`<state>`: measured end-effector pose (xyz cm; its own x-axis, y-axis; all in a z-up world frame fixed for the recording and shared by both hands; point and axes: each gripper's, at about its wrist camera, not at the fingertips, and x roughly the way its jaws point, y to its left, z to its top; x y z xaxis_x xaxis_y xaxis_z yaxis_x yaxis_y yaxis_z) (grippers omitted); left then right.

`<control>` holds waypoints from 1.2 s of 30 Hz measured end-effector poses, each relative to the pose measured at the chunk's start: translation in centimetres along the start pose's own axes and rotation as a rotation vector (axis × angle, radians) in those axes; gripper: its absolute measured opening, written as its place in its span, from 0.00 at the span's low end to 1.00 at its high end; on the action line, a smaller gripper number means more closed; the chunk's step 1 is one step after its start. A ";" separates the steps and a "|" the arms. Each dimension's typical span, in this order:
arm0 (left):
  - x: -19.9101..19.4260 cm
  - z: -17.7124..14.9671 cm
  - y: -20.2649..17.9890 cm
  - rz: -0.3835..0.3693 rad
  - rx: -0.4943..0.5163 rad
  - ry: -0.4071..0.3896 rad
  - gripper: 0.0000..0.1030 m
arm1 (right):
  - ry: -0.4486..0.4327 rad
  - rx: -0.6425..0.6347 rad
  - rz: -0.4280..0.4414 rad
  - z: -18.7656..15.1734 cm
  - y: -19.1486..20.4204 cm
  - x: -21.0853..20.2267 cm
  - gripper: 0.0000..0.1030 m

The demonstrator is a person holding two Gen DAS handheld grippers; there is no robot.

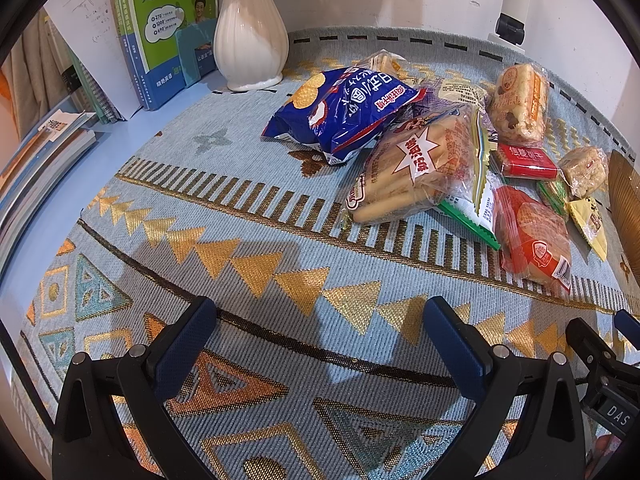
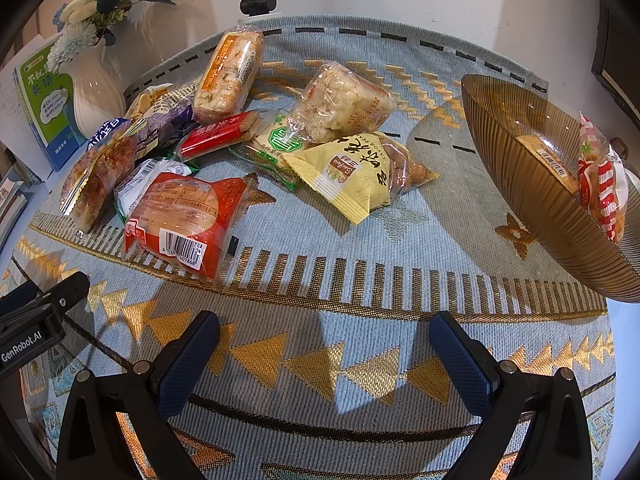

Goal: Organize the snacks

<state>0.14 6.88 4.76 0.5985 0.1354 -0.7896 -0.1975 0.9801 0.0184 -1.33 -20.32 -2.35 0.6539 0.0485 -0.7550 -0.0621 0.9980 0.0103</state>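
Note:
A pile of wrapped snacks lies on the patterned cloth: a blue cracker bag (image 1: pixel 340 114), a breadstick pack (image 1: pixel 416 170), a red bun pack (image 1: pixel 534 236) (image 2: pixel 186 218), a yellow peanut pack (image 2: pixel 356 172), a red bar (image 2: pixel 218 134) and rice cakes (image 2: pixel 230 74). A brown glass bowl (image 2: pixel 516 176) at the right holds two snacks (image 2: pixel 600 184). My left gripper (image 1: pixel 320 340) is open and empty, short of the pile. My right gripper (image 2: pixel 324 354) is open and empty, in front of the snacks and left of the bowl.
A white vase (image 1: pixel 250 28) with flowers and upright books (image 1: pixel 160 28) stand at the back left. More books (image 1: pixel 36 160) lie at the far left. A white post with a black clamp (image 2: pixel 258 0) stands at the back wall.

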 end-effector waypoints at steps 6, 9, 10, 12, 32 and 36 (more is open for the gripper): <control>0.0 0.0 0.0 0.000 -0.005 0.000 1.00 | 0.101 0.024 -0.013 1.0 0.5 0.2 1.00; -0.1 0.0 -0.1 0.004 -0.010 0.000 1.00 | 0.095 0.050 -0.034 1.1 0.8 0.2 1.00; -0.1 0.0 -0.1 0.005 -0.012 0.002 1.00 | 0.092 0.053 -0.037 1.1 1.0 0.1 1.00; 0.0 0.2 -0.1 0.005 -0.008 0.024 1.00 | 0.093 0.049 -0.030 1.2 1.3 0.0 1.00; -2.0 -2.6 1.5 -0.095 0.240 0.042 0.92 | -0.309 -0.034 -0.008 -0.9 4.9 -7.9 1.00; 0.9 -3.3 2.3 -0.258 0.171 0.072 0.99 | -0.351 -0.045 -0.014 -1.3 5.0 -8.7 1.00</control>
<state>-2.35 8.73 2.07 0.5538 -0.1257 -0.8231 0.0906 0.9918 -0.0905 -8.26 -15.75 3.42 0.8739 0.0532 -0.4832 -0.0789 0.9963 -0.0330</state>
